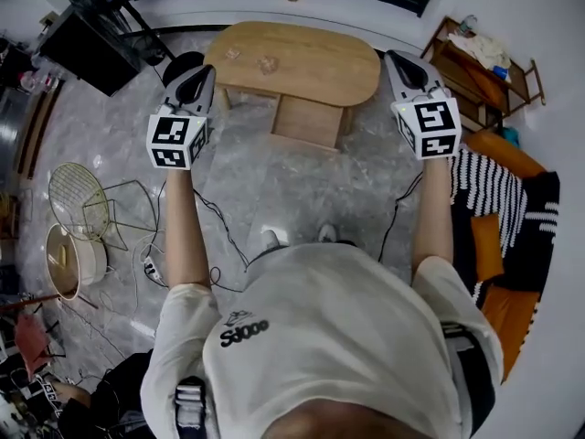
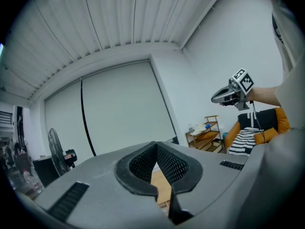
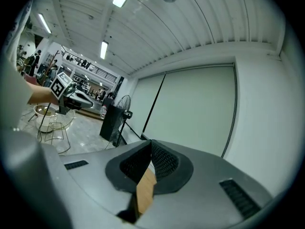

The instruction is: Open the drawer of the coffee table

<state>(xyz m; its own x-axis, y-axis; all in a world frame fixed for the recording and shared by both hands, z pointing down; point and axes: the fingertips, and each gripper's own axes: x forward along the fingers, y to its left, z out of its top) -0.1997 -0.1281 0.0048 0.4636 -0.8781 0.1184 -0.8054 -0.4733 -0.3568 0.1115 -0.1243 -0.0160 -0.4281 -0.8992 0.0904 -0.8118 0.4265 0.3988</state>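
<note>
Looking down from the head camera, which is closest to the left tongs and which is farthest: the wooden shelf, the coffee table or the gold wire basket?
1. The coffee table, just ahead of the left tongs and to their right.
2. The gold wire basket, on the floor at the left, back towards the person.
3. The wooden shelf, by the right wall, beyond the table.

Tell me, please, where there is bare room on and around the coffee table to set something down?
The coffee table is bare across its right half; two small items sit left of middle. The grey floor in front of the table is open, bar cables. It is crowded at the left by wire baskets, at the right by the sofa and shelf.
</note>
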